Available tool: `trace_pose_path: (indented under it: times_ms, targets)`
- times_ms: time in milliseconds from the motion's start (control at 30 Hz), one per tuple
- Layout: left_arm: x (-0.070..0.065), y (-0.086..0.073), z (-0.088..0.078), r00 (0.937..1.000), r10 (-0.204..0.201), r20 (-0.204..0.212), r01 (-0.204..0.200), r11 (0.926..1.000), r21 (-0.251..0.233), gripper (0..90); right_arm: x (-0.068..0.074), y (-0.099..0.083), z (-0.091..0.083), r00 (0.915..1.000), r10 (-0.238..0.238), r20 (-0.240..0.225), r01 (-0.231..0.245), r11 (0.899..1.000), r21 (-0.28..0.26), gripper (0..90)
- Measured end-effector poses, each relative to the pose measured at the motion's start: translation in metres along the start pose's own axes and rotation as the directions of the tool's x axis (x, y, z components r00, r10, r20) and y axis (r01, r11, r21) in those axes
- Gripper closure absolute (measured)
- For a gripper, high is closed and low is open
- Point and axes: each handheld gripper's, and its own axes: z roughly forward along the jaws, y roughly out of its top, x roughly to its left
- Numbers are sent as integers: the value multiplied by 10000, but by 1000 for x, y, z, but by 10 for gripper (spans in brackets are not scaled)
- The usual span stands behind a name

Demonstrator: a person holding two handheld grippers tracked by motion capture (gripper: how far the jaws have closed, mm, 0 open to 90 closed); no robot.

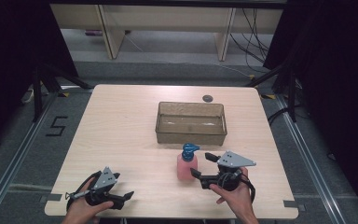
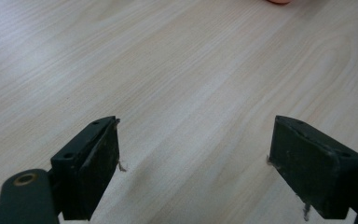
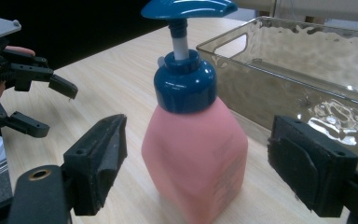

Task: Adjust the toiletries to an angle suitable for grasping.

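Observation:
A pink pump bottle [image 1: 187, 165] with a blue pump head [image 1: 189, 149] stands upright on the wooden table, just in front of the clear bin. My right gripper [image 1: 200, 164] lies level at the bottle's right, its jaws one on each side of it. In the right gripper view the bottle [image 3: 196, 154] stands between the two pads with a gap on each side, so my right gripper [image 3: 198, 140] is open. My left gripper [image 1: 123, 185] rests near the table's front left edge, open. The left gripper [image 2: 193, 140] has only bare wood between its jaws.
A clear rectangular plastic bin [image 1: 191, 135] sits at the table's middle, behind the bottle, with nothing in it; its wall [image 3: 307, 60] is close to my right jaw. A small dark grommet [image 1: 207, 98] lies near the far edge. The left gripper [image 3: 58, 111] appears beyond the bottle.

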Motion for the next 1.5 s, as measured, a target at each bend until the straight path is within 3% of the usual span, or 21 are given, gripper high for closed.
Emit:
trace_pose_path:
  times_ms: [100,333,367,433,467,533,567,600,700,767,867,900,933,967,1000,1100,1133,1233,1267,1433,1500]
  targets:
    - [0,0,0,10000,4,10,-4,10000,8,154,1,1,3,9998,199,-66,-198,9998,31,216]
    - [0,0,0,10000,-10,15,10,10000,6,154,-1,4,9,9999,-109,-92,107,9999,-121,228]
    - [0,0,0,10000,-11,15,11,10000,4,153,1,4,10,9996,202,-196,-203,9998,-31,229]
    - [0,0,0,10000,-11,15,11,10000,1,153,-1,5,11,9998,-164,-141,163,9998,-121,234]
    - [1,0,0,10000,-6,20,6,10000,10,153,0,6,12,9997,-35,-255,34,10000,-20,236]
    - [0,0,1,9999,-122,23,122,9999,-87,154,-1,7,13,9996,-228,-138,226,9997,-134,241]
    - [2,0,0,9999,113,-78,-113,9999,29,153,0,7,14,9997,-6,-242,4,10000,-58,243]
    - [2,0,0,9997,204,-113,-203,9998,9,153,-1,7,15,9995,-163,-274,160,9998,-127,244]
    - [0,0,1,10000,-93,8,93,9999,-114,154,-1,8,16,9995,-237,-203,235,9996,-129,249]
    - [0,0,1,9999,-148,-18,148,9998,-93,154,0,8,17,9997,-10,-249,5,9998,-208,253]
    - [0,0,1,9999,-150,-38,150,9998,-95,154,-1,9,20,9994,-181,-309,172,9995,-270,257]
    - [2,0,0,9999,84,-103,-84,10000,19,154,-1,10,20,9992,-317,-223,313,9993,-189,258]
    - [3,1,0,9998,173,-135,-174,9998,-21,154,0,10,21,9995,-155,-290,148,9996,-242,258]
    - [2,1,0,9998,159,-145,-160,9999,-37,154,1,10,23,9994,-23,-345,16,9998,-191,259]
    - [1,1,0,10000,14,-7,-14,10000,-98,154,0,11,23,9993,-290,-254,283,9992,-267,261]
    - [1,1,0,9998,182,-76,-182,9998,-25,153,0,12,25,9988,-408,-269,402,9989,-237,263]
    - [0,1,0,10000,87,32,-87,10000,24,153,1,12,26,9993,-216,-319,212,9997,-146,264]
    - [0,1,1,10000,-1,28,1,10000,-17,153,0,12,28,9989,-409,-228,403,9989,-227,269]
    - [0,1,1,10000,-11,27,11,10000,-25,154,1,12,29,9994,-126,-322,119,9997,-225,271]
    - [0,1,1,10000,26,30,-26,10000,9,153,0,14,31,9991,-353,-214,346,9989,-304,273]
    - [0,1,1,10000,-16,18,16,10000,18,154,1,14,33,9988,-195,-451,182,9994,-292,275]
